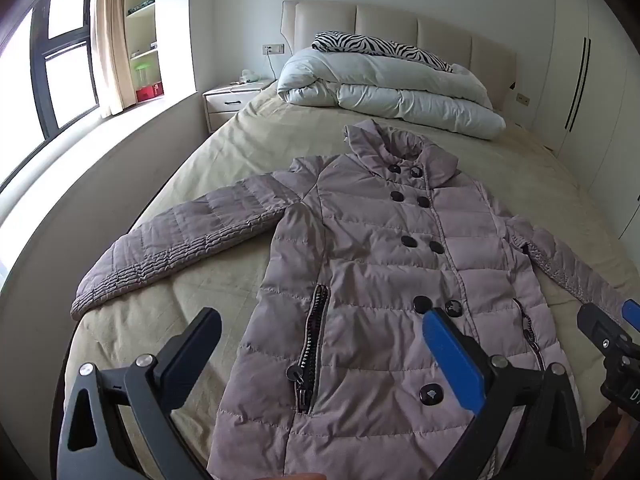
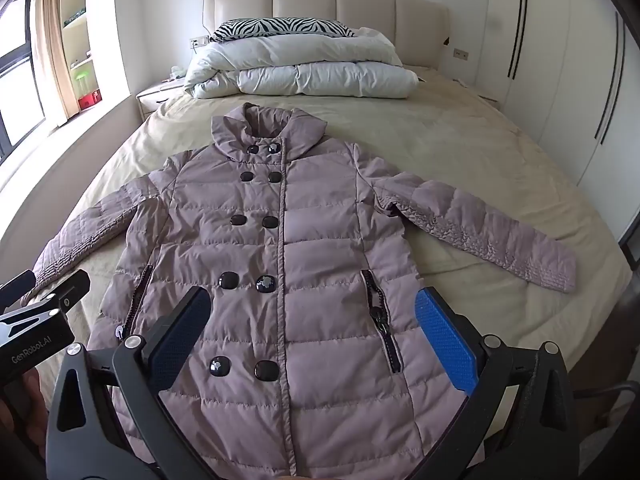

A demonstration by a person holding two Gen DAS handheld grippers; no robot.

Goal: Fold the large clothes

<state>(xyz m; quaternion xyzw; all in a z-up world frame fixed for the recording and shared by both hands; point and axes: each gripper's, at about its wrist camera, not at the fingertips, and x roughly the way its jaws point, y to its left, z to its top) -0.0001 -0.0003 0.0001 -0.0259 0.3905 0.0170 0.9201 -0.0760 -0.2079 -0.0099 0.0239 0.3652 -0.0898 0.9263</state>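
A mauve quilted coat (image 1: 376, 264) (image 2: 280, 248) with dark double-row buttons lies flat and face up on the bed, collar toward the headboard, both sleeves spread out to the sides. My left gripper (image 1: 326, 344) hovers above the coat's lower left part, jaws wide open with nothing between them. My right gripper (image 2: 314, 332) hangs over the coat's lower middle, also open and empty. The right gripper's tip shows at the right edge of the left wrist view, and the left gripper's body at the left edge of the right wrist view.
The bed (image 2: 460, 152) has a beige sheet. A folded white duvet (image 2: 304, 68) and a zebra pillow (image 2: 280, 26) lie by the headboard. A nightstand (image 1: 230, 102) and window stand left, white wardrobes (image 2: 560, 60) right.
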